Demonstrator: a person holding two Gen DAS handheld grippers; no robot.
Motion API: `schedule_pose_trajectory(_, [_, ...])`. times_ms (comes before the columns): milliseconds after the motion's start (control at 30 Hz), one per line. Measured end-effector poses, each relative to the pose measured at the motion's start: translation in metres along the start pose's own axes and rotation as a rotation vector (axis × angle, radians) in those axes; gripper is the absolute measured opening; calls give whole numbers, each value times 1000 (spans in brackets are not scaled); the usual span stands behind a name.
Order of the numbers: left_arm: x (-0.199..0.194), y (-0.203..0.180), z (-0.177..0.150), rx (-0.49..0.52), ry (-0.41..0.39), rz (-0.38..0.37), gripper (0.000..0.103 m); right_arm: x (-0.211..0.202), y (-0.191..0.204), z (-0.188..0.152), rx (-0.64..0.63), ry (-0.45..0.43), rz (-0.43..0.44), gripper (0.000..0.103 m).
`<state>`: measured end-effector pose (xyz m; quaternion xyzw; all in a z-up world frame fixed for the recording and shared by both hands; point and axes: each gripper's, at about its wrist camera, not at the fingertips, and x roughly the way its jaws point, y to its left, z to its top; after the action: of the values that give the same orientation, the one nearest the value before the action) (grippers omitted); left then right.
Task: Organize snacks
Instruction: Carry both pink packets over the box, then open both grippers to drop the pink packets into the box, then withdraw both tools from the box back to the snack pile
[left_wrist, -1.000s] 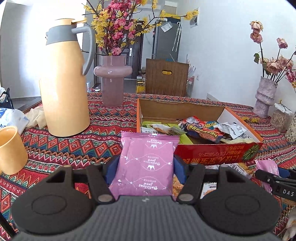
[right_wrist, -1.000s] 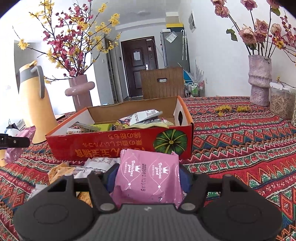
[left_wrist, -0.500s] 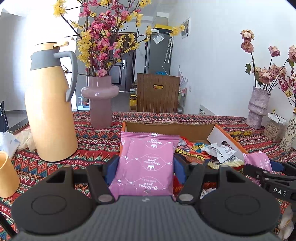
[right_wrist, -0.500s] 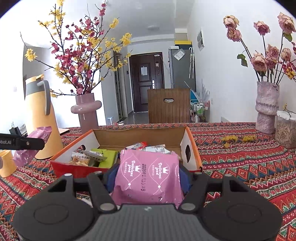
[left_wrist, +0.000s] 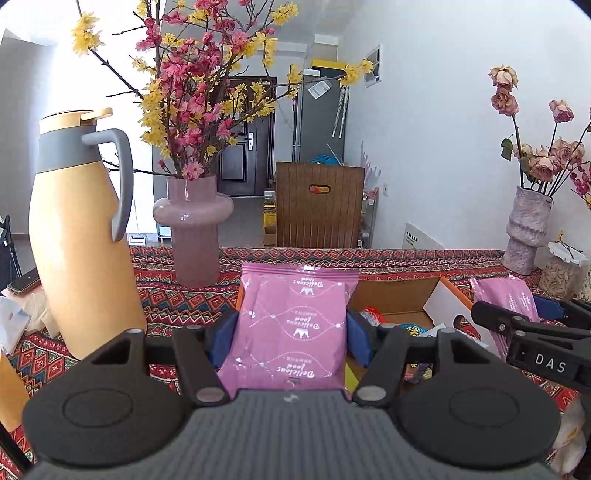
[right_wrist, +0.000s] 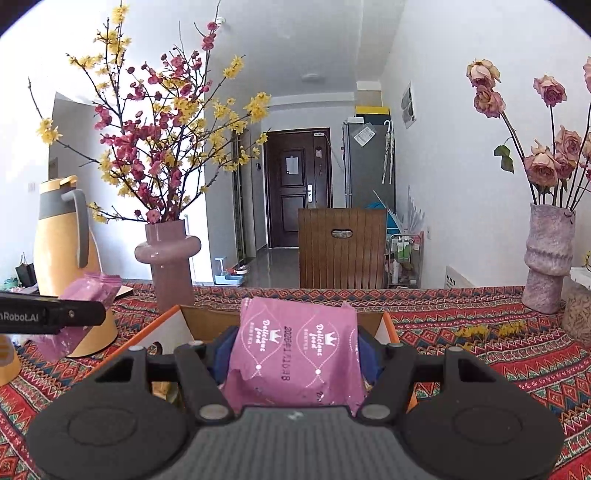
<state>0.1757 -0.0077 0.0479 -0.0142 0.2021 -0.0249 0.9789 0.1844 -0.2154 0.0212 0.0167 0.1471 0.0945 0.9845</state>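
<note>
At the far left of the counter (left_wrist: 399, 258), which is covered by a red patterned cloth, stands a tall yellow jug (left_wrist: 79, 236) with a grey handle. Just right of it is a pink vase (left_wrist: 194, 229) of pink and yellow blossom. Nearer and to the right, the left gripper (left_wrist: 291, 332) has its blue fingers (left_wrist: 221, 338) pressed on both sides of a pink snack packet (left_wrist: 293, 328), held upright above the near left part of the cardboard box (left_wrist: 397, 295). The box lies open on the cloth with an orange rim, and several loose snack wrappers (left_wrist: 410, 328) lie inside it. Further right, the right gripper (right_wrist: 297, 350) grips a second pink packet (right_wrist: 295, 354) between its fingers (right_wrist: 225, 350), raised over the box's near edge; in the left wrist view this packet (left_wrist: 506, 306) shows beside the box's right wall. At the far right of the counter stands a pale mottled vase (right_wrist: 548, 258) of dried roses, well apart from the box, with a brown wooden chair (right_wrist: 341, 247) beyond the counter's far edge
</note>
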Motion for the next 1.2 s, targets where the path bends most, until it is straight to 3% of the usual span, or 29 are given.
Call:
schedule_pose_trajectory(200, [27,0,7,-21,-7,10,63,27,2,8,36,-17,-13,64])
schedule_pose_trajectory(467, [63,2,-10,-27,36,13,63,52,-6,-12,73,16,-7,64])
schedule_pose_trajectory(833, [76,-3,-25,-1,66,5,63,74,-3,-26,44,88,-77,64])
schedule_pose_trajectory(967, [70,-1,-25,-21,33,-2,64,73,-6,-27,66,99,-65,67])
schedule_pose_trajectory(1033, [67,1,-23,-29,14,-8,71,72,-7,-27,80,103,-54,73])
schedule_pose_trajectory(1100, [64,1,-22,-32,-5,1,85,69,-7,-27,81,98,-53,77])
schedule_pose_trajectory(1167, [61,2,-22,-38,-17,-1,92,65,-8,-27,90,87,-46,93])
schedule_pose_trajectory(1200, [60,3,-22,-46,-23,-4,103,63,-7,-27,97,77,-45,97])
